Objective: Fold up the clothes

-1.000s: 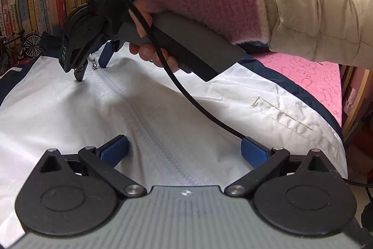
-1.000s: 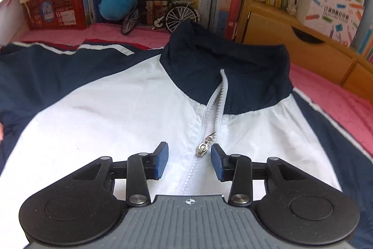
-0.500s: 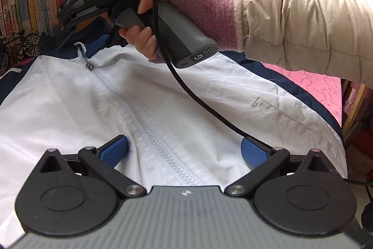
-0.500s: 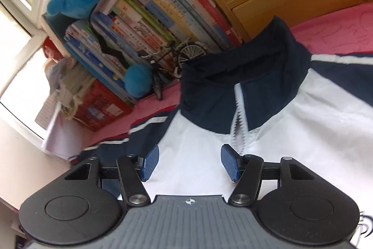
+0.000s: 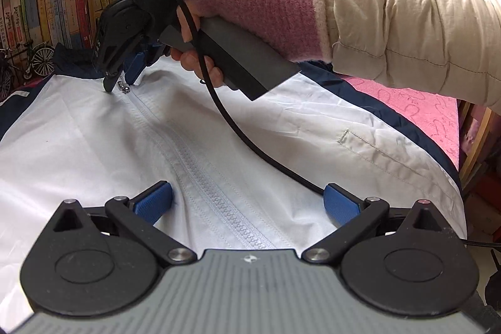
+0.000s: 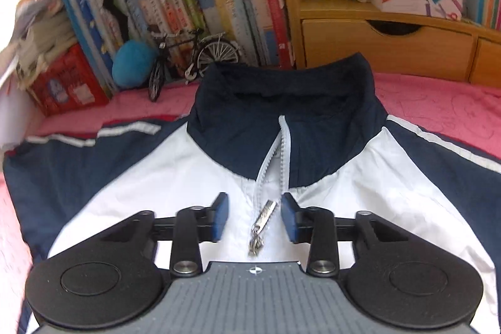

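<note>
A white and navy jacket [image 5: 78,146] [image 6: 156,177] lies front up on the pink bedspread, zipped nearly to the navy collar [image 6: 281,89]. In the right wrist view the metal zipper pull [image 6: 261,224] lies between the blue pads of my right gripper [image 6: 254,218]. Its jaws are closing, and neither pad touches the pull. The left wrist view shows the same right gripper [image 5: 122,80] tipped down onto the zipper top, held by a hand in a pink cuff. My left gripper [image 5: 247,204] stands wide open over the lower zipper [image 5: 219,196], holding nothing.
A black cable [image 5: 250,146] runs from the right gripper across the jacket. Behind the collar stand rows of books, a model bicycle [image 6: 194,55], a blue plush ball [image 6: 133,66] and wooden drawers [image 6: 391,46]. Pink bedspread [image 6: 438,102] shows at the jacket's right side.
Half a second ago the right gripper was lifted and tilted away from the zipper; it has come back down around the pull, jaws narrower. The left gripper has not moved.
</note>
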### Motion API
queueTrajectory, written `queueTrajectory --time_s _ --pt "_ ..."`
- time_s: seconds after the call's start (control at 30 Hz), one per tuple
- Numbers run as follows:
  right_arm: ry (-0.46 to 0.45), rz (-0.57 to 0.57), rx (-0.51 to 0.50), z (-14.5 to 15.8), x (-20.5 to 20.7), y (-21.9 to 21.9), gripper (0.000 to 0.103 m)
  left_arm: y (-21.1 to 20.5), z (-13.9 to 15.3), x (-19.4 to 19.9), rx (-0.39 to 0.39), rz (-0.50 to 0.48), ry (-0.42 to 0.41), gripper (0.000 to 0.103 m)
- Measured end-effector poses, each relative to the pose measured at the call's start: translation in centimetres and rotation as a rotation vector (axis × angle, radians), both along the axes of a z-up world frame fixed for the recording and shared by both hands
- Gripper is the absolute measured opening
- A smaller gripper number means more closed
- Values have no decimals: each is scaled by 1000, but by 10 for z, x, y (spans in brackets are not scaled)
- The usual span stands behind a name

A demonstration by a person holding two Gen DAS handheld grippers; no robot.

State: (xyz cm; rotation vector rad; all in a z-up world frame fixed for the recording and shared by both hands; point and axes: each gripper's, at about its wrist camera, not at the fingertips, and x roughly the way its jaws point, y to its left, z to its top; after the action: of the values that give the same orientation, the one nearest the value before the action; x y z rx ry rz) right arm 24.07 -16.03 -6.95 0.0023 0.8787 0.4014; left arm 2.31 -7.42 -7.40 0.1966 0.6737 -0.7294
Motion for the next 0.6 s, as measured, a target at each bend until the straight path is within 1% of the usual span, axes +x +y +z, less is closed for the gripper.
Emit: queueTrajectory --time_s 0.07,0.13,0.17,0.27,0.33,0.4,0.47,0.57,0.6 --pt "-32 56 -33 -1 -8 4 30 0 0 0 0 0 0 103" --pt "-29 71 3 0 -8 2 30 1 0 0 -1 0 0 103" --pt "-32 83 30 2 -9 1 28 1 0 0 0 0 0 103" --pt "-58 139 -27 4 -15 11 25 1 0 0 2 0 -1 103" --pt "-102 178 -144 6 -22 21 23 1 0 0 1 0 0 103" --pt "-184 235 -315 9 -33 31 23 2 1 0 2 0 -1 103" --pt "-300 333 -544 8 -49 43 23 1 1 -1 3 0 -2 103" --pt "-366 492 -767 -4 -68 54 23 1 1 -1 9 0 -4 103" --pt "-382 546 -816 -9 -73 58 23 0 0 -1 11 0 -6 103"
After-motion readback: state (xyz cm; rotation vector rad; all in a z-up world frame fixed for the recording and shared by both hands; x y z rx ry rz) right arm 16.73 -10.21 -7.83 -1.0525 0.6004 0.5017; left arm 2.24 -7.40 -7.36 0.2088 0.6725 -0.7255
